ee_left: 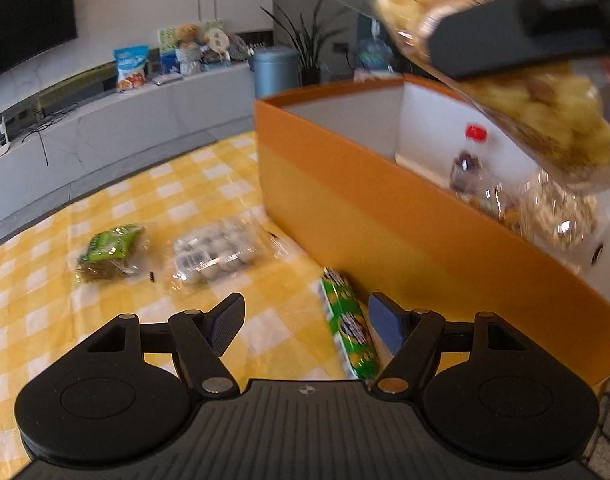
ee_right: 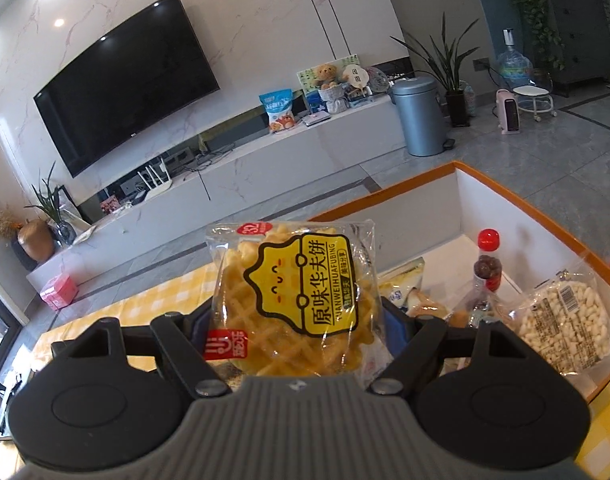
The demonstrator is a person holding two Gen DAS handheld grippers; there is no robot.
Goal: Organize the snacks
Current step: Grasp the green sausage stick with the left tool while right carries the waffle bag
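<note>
The right gripper is clamped on a clear packet of waffle, 1 pad against each side edge, so the packet stands upright between the fingers with its yellow label facing the camera. Ahead of it and to its right lies the orange box, open at the top, white inside. In the box, beyond the right finger, stand a small bottle with a red cap, a flat packet of pale puffed grains and a pale wrapped snack just behind the waffle.

The left gripper has its jaws wide apart with nothing between the pads. It hangs over the yellow checked cloth, close beside the outer wall of the box. A green roll of sweets lies on the cloth just ahead of its right finger, against the foot of the box. Further ahead to its left lie 2 more packets: 1 of white round sweets and 1 green-labelled. The waffle packet, blurred, shows above the box at upper right.
</note>
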